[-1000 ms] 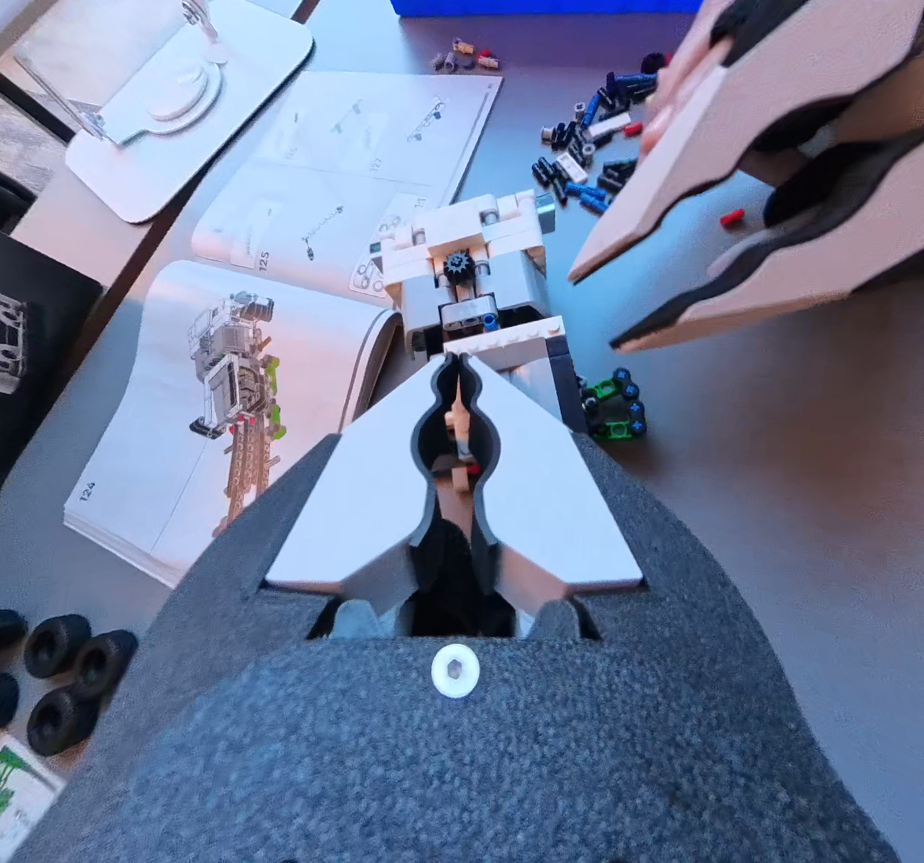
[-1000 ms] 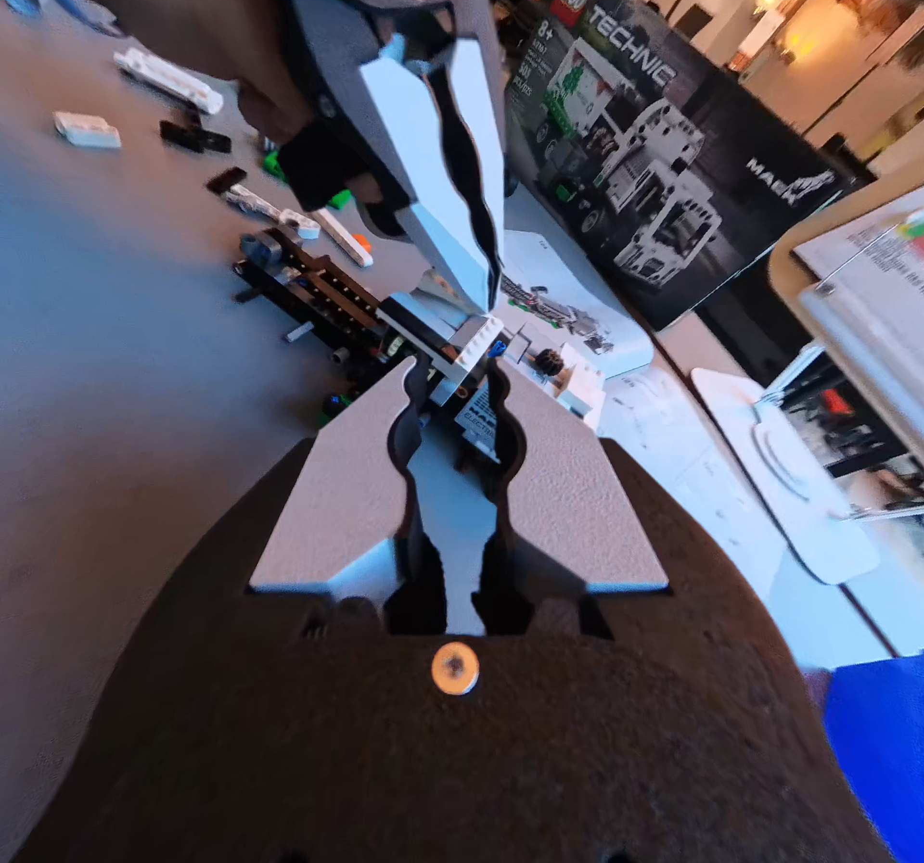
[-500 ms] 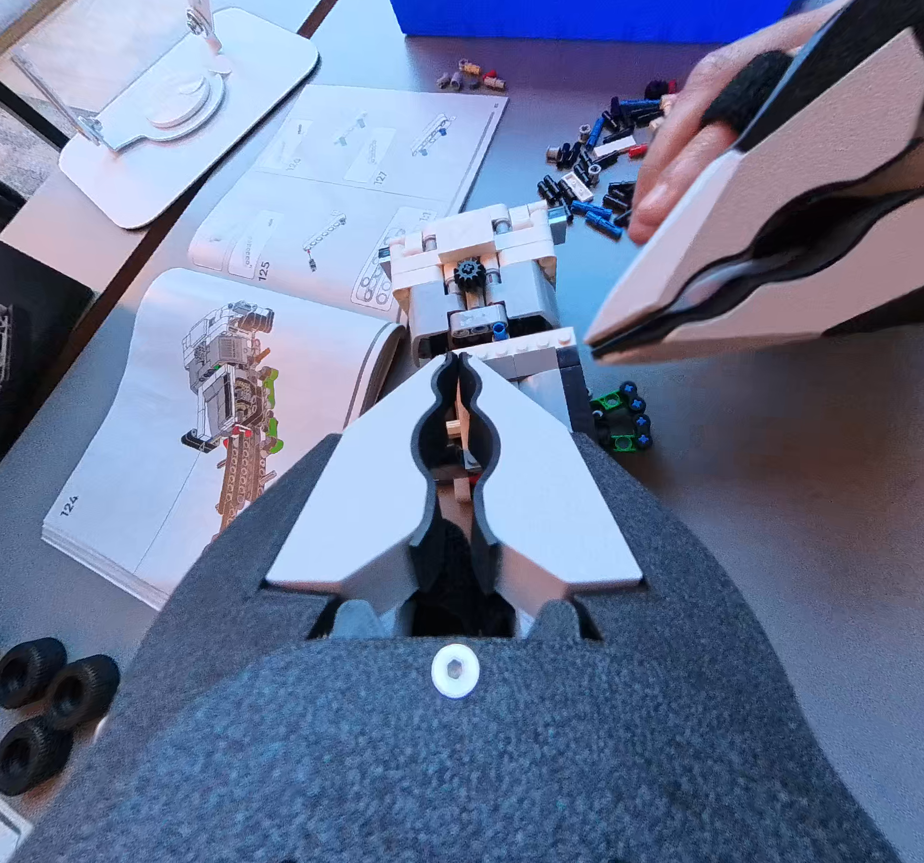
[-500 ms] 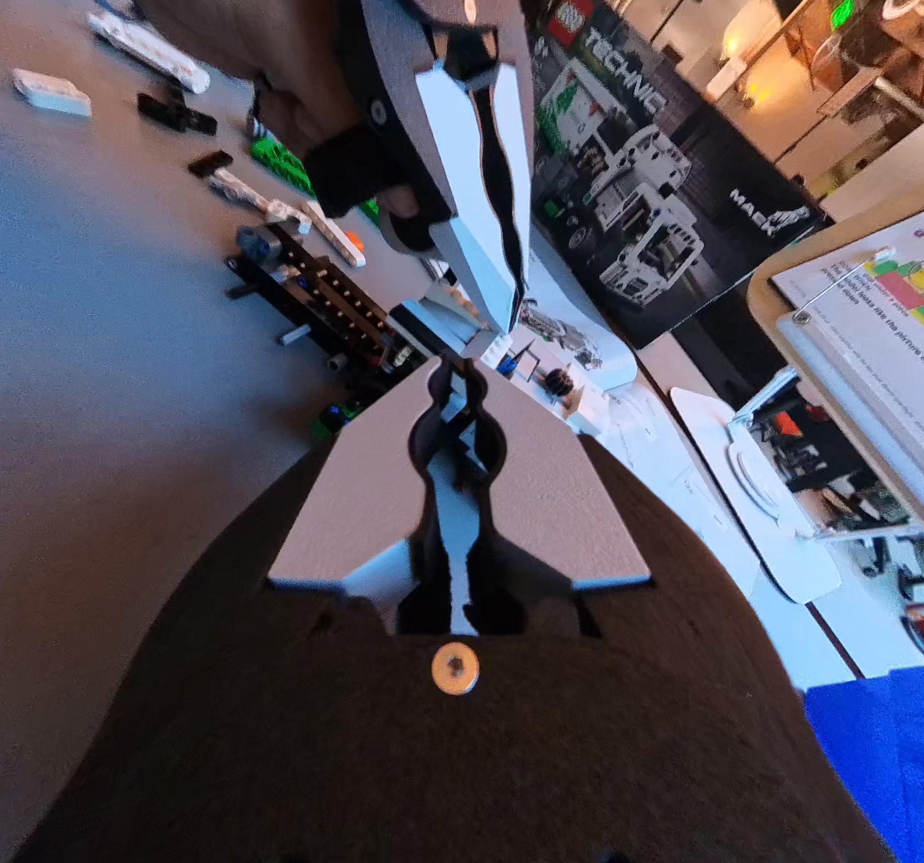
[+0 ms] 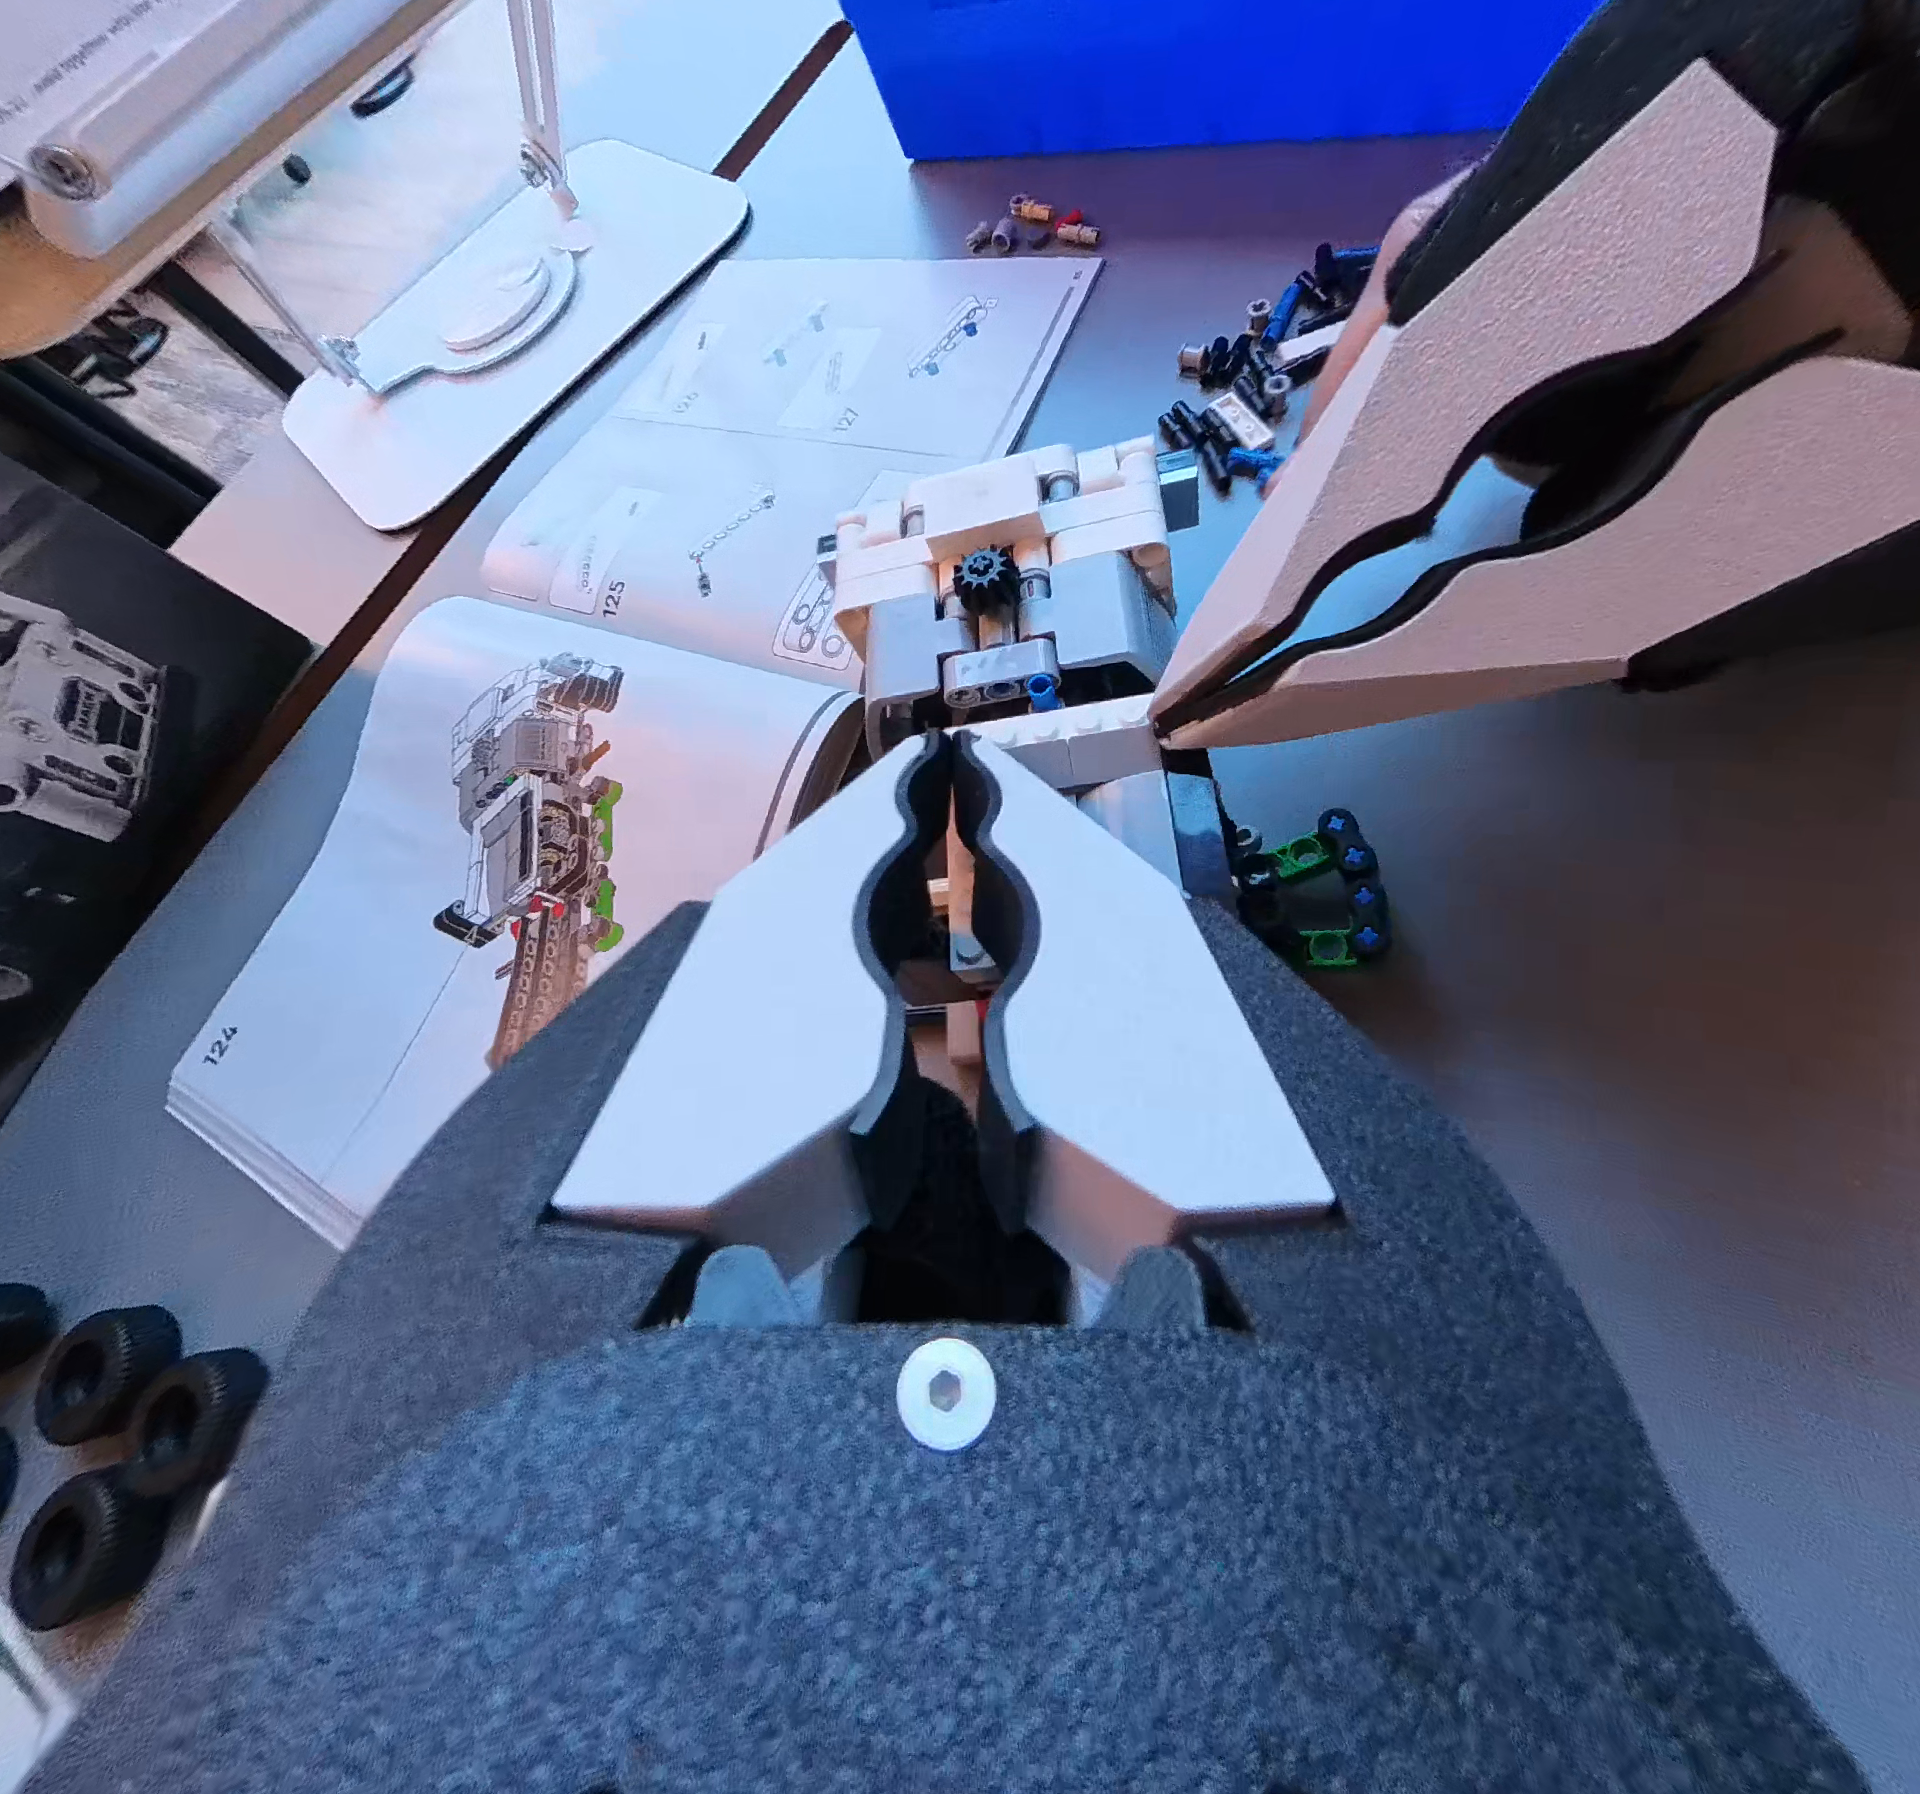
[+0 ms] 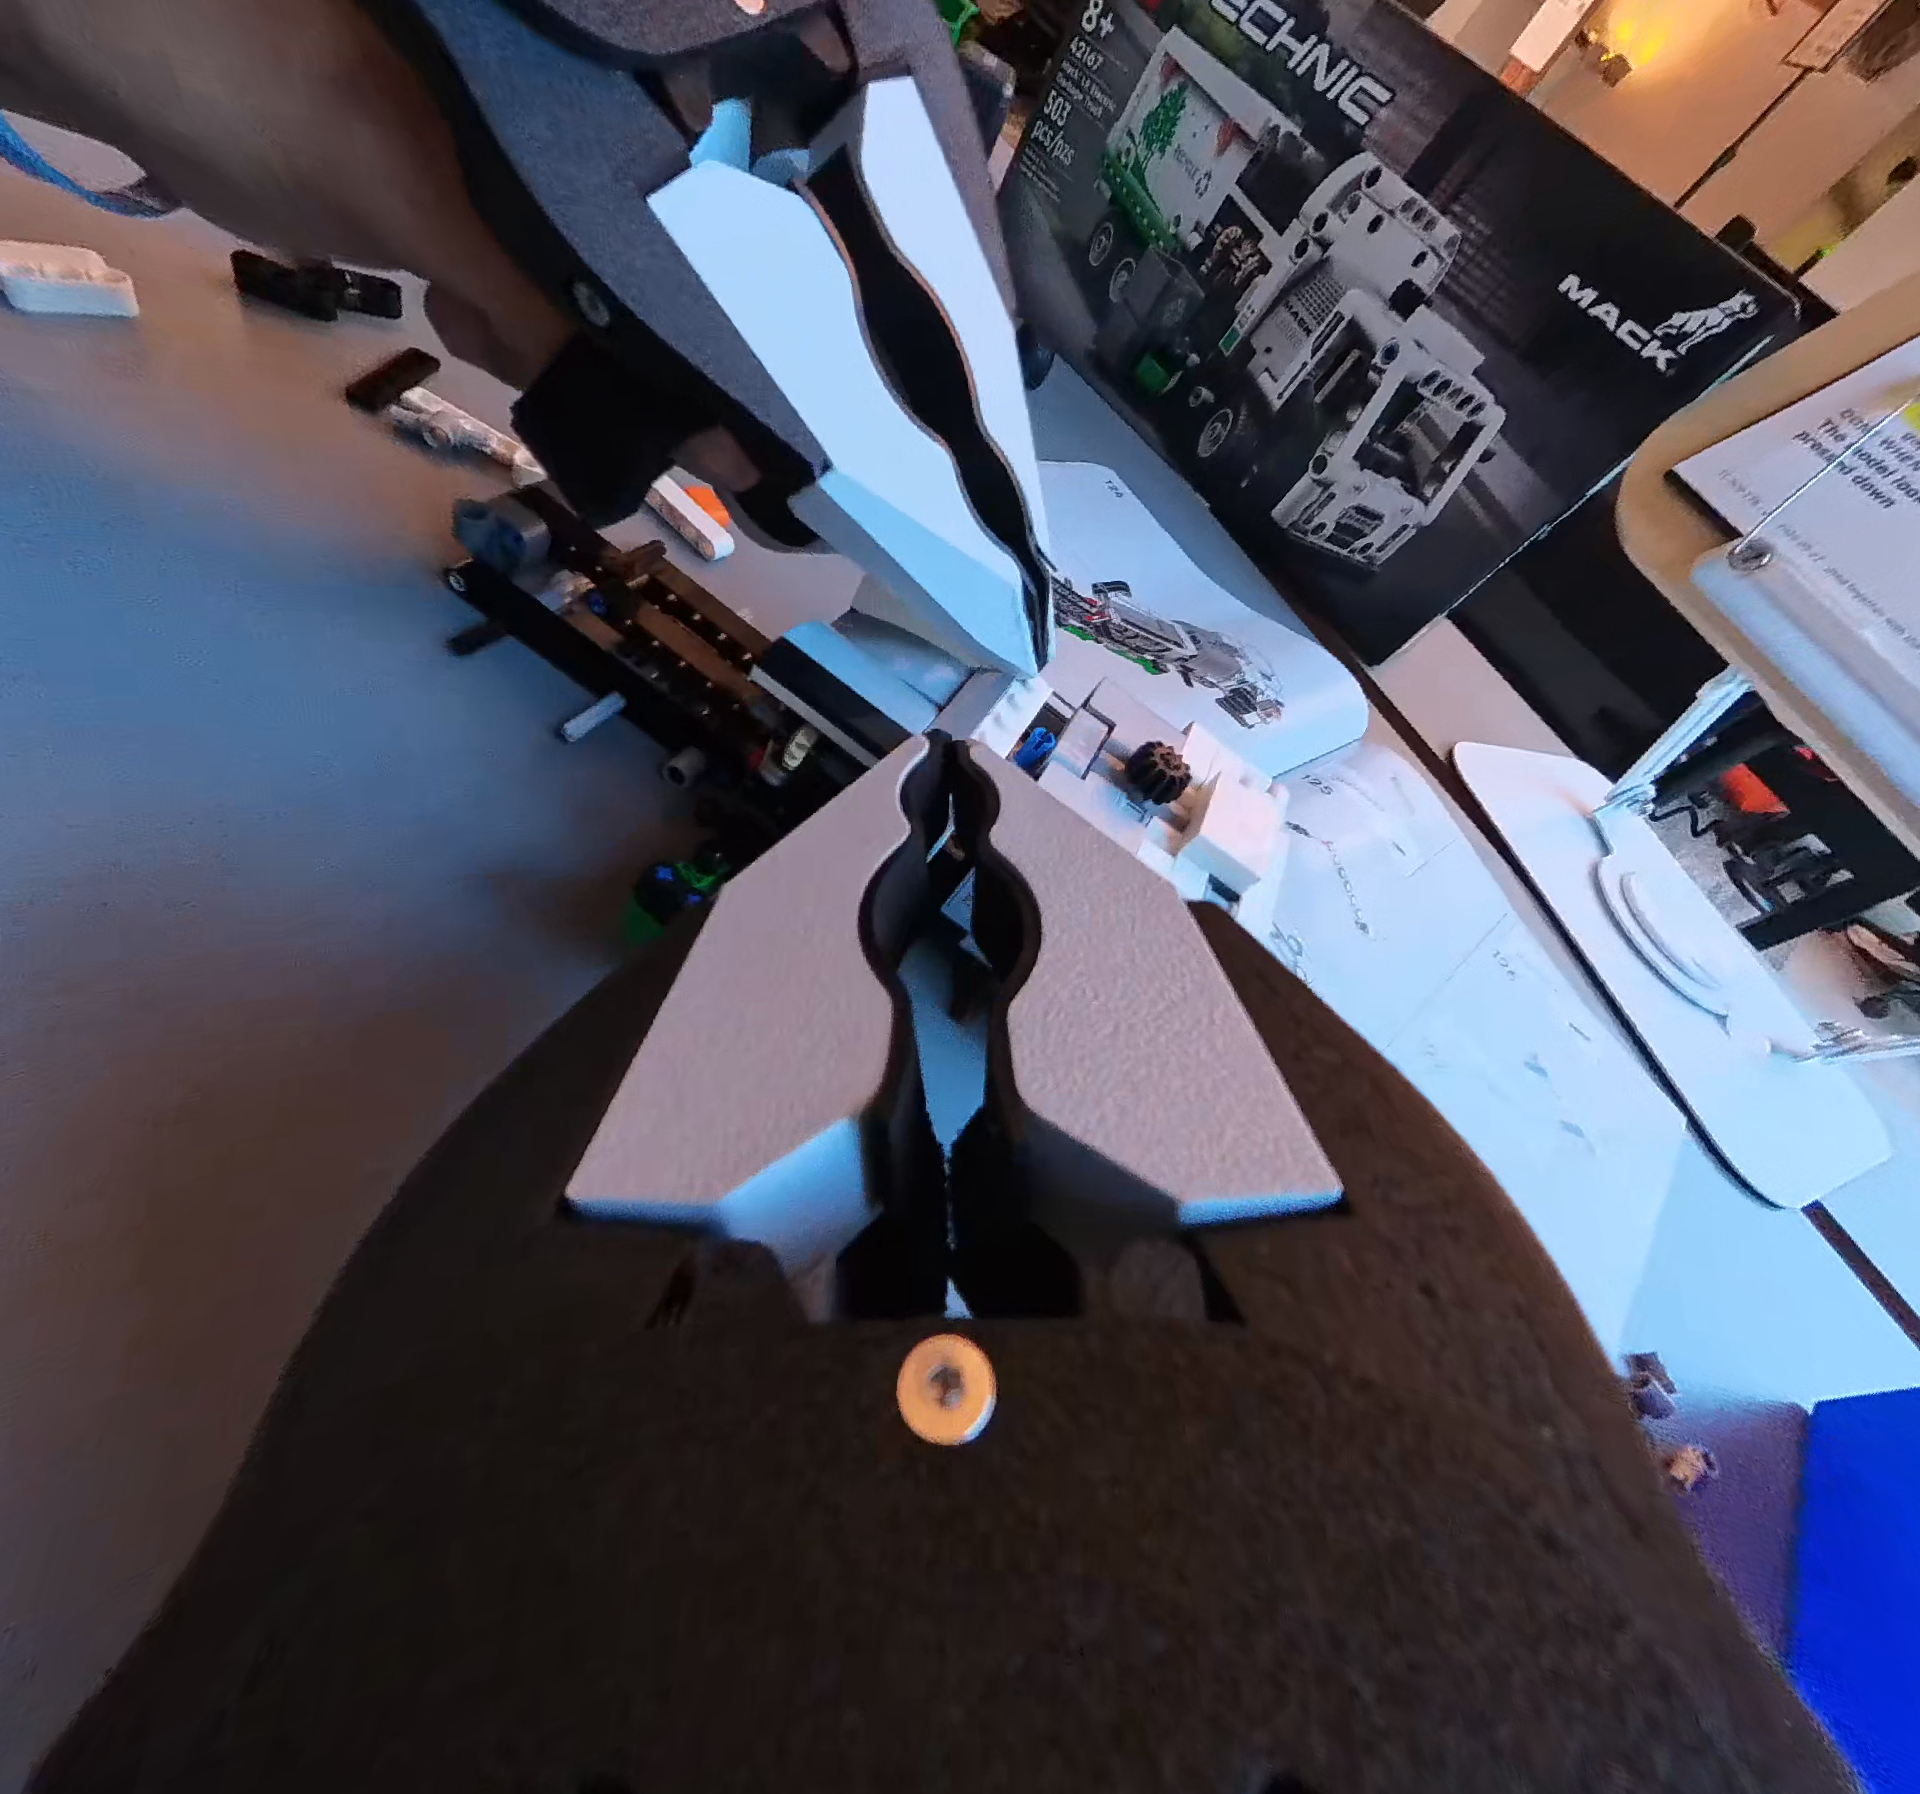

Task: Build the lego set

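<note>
The partly built white and grey lego model [image 5: 1018,560] with a black gear [image 5: 982,572] stands on the grey table, partly over the open instruction booklet [image 5: 644,705]. My left gripper [image 5: 951,742] is shut, and its tips rest on the model's white studded top. Model parts show through the hole between its fingers. My right gripper [image 5: 1158,731] is shut, with its tips against the right end of that white top. In the right wrist view, my right gripper [image 6: 945,757] sits just before the model [image 6: 1216,809]. The left gripper [image 6: 1039,648] comes down on it from above.
A long black chassis beam [image 6: 644,622] extends from the model. A green and black piece [image 5: 1314,887] lies to its right. Loose pins [image 5: 1236,394], black tyres [image 5: 104,1432], a blue bin [image 5: 1195,9], a white stand [image 5: 499,321] and the set's box [image 6: 1351,238] surround it. My two grippers' fingertips are within a few centimetres of each other.
My right gripper's fingers have closed from open and its tips have come down to the end of the model's white top. My left gripper has stayed shut on the model.
</note>
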The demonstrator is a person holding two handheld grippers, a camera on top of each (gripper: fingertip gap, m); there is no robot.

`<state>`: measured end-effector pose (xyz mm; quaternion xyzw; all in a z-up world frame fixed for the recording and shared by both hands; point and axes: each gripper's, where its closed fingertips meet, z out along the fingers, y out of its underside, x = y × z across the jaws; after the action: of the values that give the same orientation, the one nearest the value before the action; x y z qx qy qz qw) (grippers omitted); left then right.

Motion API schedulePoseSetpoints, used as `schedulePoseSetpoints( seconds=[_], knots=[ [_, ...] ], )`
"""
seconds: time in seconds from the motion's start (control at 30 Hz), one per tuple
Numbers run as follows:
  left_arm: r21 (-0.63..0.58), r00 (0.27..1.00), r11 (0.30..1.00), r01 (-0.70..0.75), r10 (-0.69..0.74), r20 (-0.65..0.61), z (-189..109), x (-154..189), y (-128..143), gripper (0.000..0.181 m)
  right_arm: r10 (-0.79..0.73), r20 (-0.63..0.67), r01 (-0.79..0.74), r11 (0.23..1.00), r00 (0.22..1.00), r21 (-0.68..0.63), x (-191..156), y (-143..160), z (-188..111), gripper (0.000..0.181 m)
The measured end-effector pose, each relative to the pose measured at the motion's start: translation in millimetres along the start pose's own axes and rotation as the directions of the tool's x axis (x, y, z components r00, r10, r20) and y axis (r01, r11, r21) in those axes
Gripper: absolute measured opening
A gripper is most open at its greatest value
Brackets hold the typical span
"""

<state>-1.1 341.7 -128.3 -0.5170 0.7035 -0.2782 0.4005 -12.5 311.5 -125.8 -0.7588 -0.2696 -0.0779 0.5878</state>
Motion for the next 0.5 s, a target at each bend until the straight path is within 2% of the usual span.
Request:
schedulePoseSetpoints(
  seconds=[0.3,0.5],
  knots=[
    [0.025,1.0,0.999,0.028,-0.027,-0.005,0.6,-0.9,0.3,0.0,0.066,0.031,-0.066,0.998,0.997,0.019,0.6,-1.5,-1.0,0.0],
    [0.057,0.999,0.998,0.039,-0.039,0.011,0.7,-1.1,0.0,0.0,0.038,0.013,-0.038,0.999,0.999,0.011,1.7,0.1,-1.6,0.0]
  ],
)
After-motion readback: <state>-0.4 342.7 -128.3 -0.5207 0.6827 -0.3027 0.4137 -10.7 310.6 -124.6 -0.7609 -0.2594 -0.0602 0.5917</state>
